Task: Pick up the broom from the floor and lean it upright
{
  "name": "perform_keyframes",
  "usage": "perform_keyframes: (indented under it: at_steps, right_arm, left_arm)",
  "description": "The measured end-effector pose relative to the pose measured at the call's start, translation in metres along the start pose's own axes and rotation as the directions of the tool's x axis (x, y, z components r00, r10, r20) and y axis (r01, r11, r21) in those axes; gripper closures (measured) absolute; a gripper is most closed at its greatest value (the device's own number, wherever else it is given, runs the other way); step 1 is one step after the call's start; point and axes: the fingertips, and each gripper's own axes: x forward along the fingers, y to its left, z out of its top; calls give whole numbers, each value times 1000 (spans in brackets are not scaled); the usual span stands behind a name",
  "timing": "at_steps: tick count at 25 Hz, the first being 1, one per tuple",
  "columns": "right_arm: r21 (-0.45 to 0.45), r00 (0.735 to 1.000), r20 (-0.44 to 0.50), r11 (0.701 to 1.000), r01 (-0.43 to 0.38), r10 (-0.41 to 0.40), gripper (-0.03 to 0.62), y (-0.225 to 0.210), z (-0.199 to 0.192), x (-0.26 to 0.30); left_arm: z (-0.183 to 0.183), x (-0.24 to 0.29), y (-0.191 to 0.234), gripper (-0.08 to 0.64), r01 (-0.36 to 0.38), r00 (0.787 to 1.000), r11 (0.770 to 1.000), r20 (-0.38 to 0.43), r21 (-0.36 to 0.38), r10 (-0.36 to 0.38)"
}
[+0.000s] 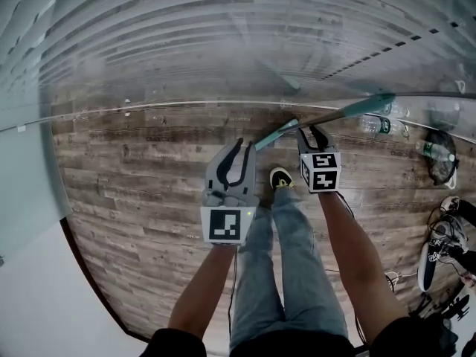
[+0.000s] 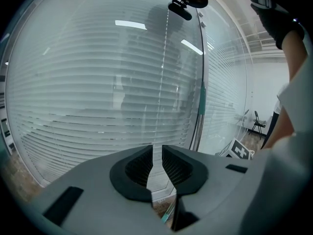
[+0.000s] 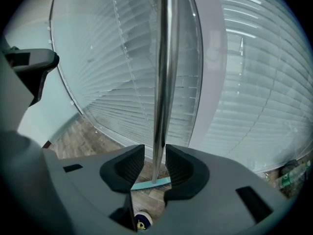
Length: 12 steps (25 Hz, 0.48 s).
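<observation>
Broom handle (image 3: 164, 82) stands upright between the wide-open jaws of my right claw (image 3: 155, 159), ungripped; my left claw (image 2: 156, 156) sits barely open, empty.

The bare left forearm (image 1: 202, 288) and bare right forearm (image 1: 357, 251) reach forward and down, the left grey two-jaw gripper (image 1: 239, 149) empty with its jaws a slit apart, the right grey two-jaw gripper (image 1: 312, 135) spread loosely around the silvery metal broom handle (image 3: 164, 82).

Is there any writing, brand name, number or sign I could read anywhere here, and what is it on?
No words or numbers can be read anywhere.
Bottle label by the wall: green and white, too small and blurred to read.
Left marker cube and right marker cube: black-and-white square patterns, no letters.
</observation>
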Motion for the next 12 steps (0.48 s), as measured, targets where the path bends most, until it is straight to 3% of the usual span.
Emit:
perform_keyframes:
  at_steps: [6, 12]
  right_arm:
    - [-78, 999, -24, 996, -33, 32, 446, 4, 5, -36]
    - [-216, 993, -81, 971, -104, 89, 446, 12, 14, -120]
  left_arm:
    - [16, -6, -5, 485, 9, 1000, 999, -4, 37, -9]
    - [45, -41, -14, 485, 26, 999, 998, -40, 63, -24]
